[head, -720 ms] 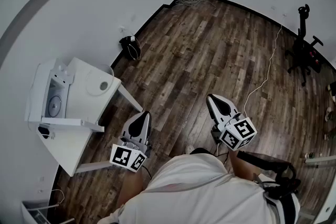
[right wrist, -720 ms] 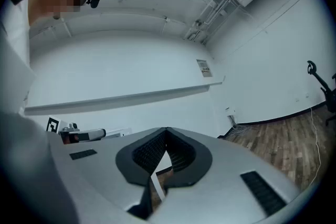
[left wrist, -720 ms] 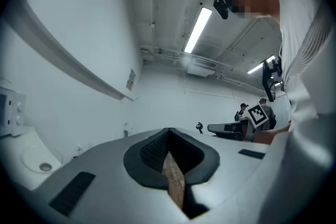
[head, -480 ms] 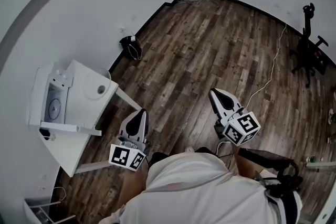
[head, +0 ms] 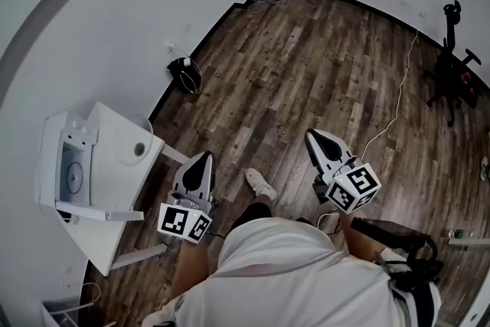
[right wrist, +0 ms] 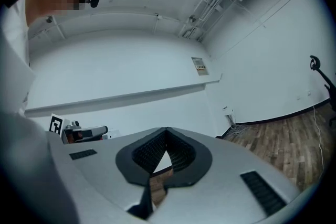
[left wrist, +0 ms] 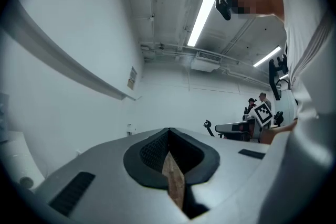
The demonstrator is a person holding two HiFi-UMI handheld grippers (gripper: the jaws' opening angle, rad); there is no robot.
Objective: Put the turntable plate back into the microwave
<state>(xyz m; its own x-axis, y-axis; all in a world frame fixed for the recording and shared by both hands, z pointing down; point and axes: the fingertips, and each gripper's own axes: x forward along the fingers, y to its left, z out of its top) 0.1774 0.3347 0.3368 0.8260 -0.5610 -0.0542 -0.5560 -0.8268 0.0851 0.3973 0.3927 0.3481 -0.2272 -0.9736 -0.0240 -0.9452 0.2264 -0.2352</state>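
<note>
Both tools are held level above the wooden floor (head: pixel 321 50): the left gripper (head: pixel 202 163) and the right gripper (head: pixel 315 143) each have their jaws pressed together at the tips, with nothing between them. The microwave (head: pixel 115 157) stands on a white table (head: pixel 92 237) against the wall at the person's left, well apart from both grippers, with its door (head: pixel 107 215) swung open. A round disc, apparently the turntable plate (head: pixel 70 174), lies inside the cavity.
</note>
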